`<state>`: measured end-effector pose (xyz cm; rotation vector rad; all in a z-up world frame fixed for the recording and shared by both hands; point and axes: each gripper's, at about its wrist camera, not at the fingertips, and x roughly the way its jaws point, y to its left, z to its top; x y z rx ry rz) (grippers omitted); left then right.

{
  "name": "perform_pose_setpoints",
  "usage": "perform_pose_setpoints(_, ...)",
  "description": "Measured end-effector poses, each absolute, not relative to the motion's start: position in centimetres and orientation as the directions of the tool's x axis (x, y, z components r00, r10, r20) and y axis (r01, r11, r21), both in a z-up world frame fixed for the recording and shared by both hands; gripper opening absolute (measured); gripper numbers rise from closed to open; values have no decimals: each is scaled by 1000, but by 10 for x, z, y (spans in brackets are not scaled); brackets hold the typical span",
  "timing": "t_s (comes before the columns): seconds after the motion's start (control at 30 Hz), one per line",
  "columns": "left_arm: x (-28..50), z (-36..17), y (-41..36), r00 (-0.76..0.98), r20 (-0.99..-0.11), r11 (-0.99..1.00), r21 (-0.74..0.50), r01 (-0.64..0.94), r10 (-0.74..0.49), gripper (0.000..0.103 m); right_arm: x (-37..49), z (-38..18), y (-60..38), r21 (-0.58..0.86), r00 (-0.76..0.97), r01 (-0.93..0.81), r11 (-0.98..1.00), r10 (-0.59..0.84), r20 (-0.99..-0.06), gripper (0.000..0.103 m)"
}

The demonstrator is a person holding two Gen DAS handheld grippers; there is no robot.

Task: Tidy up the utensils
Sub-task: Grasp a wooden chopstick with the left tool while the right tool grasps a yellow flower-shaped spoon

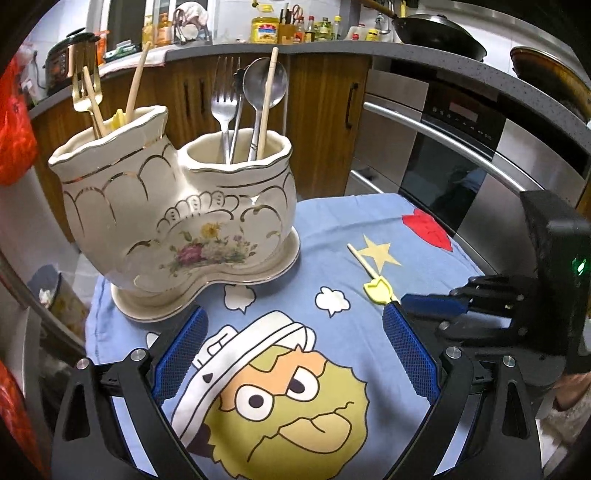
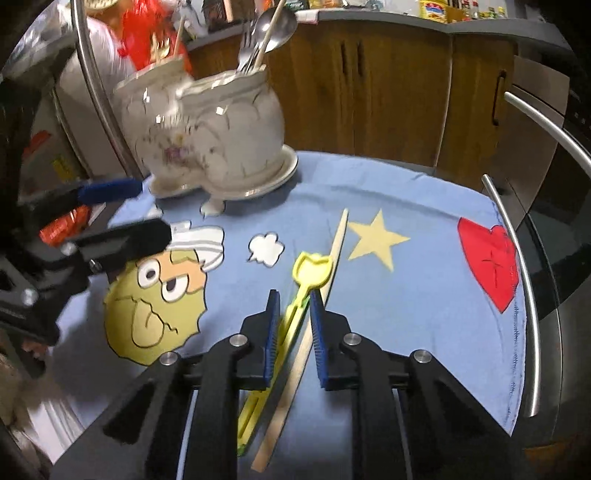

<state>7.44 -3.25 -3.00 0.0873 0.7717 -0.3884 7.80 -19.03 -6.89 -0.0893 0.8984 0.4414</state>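
Note:
A cream two-mouthed ceramic holder [image 1: 177, 218] stands on the blue cartoon cloth [image 1: 332, 229] at the back left, with gold forks and a chopstick in its left mouth and a steel fork, spoon and chopstick in its right mouth. My left gripper [image 1: 295, 332] is open and empty in front of it. My right gripper [image 2: 293, 299] has its jaws close around a yellow plastic utensil [image 2: 310, 269] and a wooden chopstick [image 2: 338, 240] lying on the cloth. The holder also shows in the right wrist view [image 2: 207, 129], blurred.
An oven with a steel handle [image 1: 480, 155] stands right of the table. Wooden cabinets [image 1: 317, 110] are behind it. A counter with bottles [image 1: 266, 29] and a wok [image 1: 436, 33] lies beyond. The cloth's edge [image 2: 517, 332] runs close on the right.

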Motion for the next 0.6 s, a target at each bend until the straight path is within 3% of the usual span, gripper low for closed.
perform_pose_setpoints(0.3, 72, -29, -29, 646, -693, 924, -76, 374, -319, 95, 82, -76, -178, 40, 549, -402, 915, 276, -789, 14)
perform_pose_setpoints(0.6, 75, -33, -43, 614, -705, 917, -136, 374, -355, 93, 91, -54, -214, 252, 553, -351, 902, 417, -721, 10)
